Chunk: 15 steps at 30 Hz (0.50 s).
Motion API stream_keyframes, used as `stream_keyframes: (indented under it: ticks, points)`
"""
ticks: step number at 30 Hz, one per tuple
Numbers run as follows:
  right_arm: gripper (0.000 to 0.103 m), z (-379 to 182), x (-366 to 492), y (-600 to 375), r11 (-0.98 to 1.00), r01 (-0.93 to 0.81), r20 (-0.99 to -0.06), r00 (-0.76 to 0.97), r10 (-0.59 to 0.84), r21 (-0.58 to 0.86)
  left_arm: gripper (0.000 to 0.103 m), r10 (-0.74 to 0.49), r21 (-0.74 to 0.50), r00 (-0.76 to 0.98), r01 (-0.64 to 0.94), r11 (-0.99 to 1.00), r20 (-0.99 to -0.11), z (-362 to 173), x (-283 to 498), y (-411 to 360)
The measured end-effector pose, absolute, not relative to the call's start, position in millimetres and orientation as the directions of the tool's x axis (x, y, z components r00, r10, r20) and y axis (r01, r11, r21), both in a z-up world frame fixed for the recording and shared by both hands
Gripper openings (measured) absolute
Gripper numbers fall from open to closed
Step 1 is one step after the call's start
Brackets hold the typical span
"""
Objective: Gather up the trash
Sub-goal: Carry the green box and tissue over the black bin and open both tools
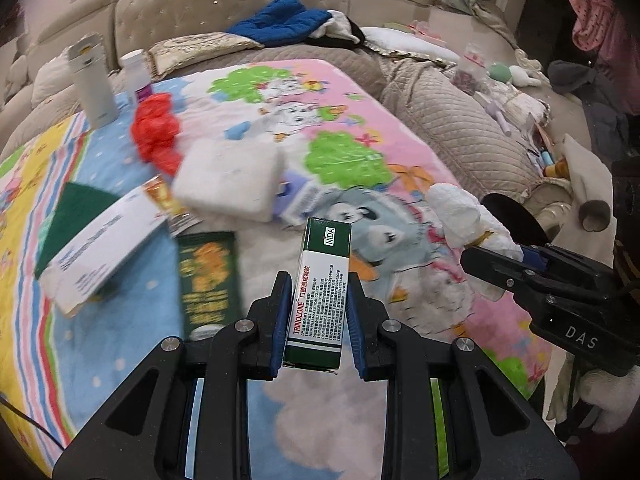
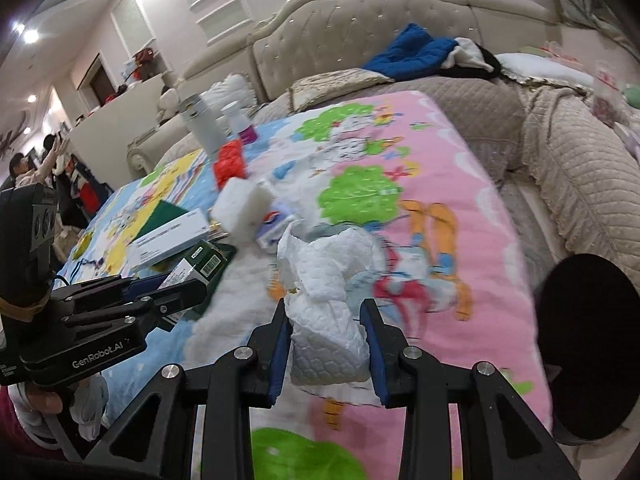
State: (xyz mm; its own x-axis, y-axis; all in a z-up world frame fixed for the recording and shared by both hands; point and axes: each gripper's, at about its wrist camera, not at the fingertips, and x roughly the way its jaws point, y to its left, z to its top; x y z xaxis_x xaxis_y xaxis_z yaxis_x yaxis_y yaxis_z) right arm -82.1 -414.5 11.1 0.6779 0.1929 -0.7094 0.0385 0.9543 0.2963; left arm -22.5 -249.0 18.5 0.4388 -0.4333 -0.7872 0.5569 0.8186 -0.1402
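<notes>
Bed, cartoon blanket (image 1: 352, 92), trash partly gathered.

Hidden or unclear: items on the blanket's left part are motion-blurred; print on the long white carton (image 1: 104, 248) cannot be read; green booklet (image 1: 210, 280) partly cut off by the left tongs' arm; black round bin (image 2: 588, 344) at the bed's right edge, interior too dark to make out; in the left wrist view only part of its rim shows behind the right tongs.

Left tongs (image 1: 318, 300): pointing steeply down over the near blanket; blue pads clamped on a green-and-white medicine box (image 1: 322, 296), box upright, top leaning slightly right; a gloved hand shows under the tongs in the right wrist view.

Right tongs (image 2: 330, 344): angled down, just right of the left tongs; clamped on a crumpled white tissue wad (image 2: 324, 300), wad projecting forward beyond the tips.

Left on the blanket, far left: red plastic bag (image 1: 156, 128); white block (image 1: 232, 184); white tumbler (image 1: 94, 84); small bottle (image 1: 136, 76).

Open room: pink blanket area ahead and right is bare up to the bed's right edge; bin stands just beyond that edge.
</notes>
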Motion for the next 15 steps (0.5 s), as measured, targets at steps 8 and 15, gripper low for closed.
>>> stream_keyframes:
  ticks: [8,15]
  points:
    - [0.033,8,-101,-461,0.948,0.126,-0.714,0.688,0.129,0.293,0.024,-0.462,-0.145,0.404,0.609,0.78,-0.789,19,-29,-296]
    - [0.033,2,-116,-503,0.932,0.207,-0.721,0.689,0.078,0.298,0.024,-0.499,-0.165,0.355,0.661,0.732,-0.79,18,-38,-342]
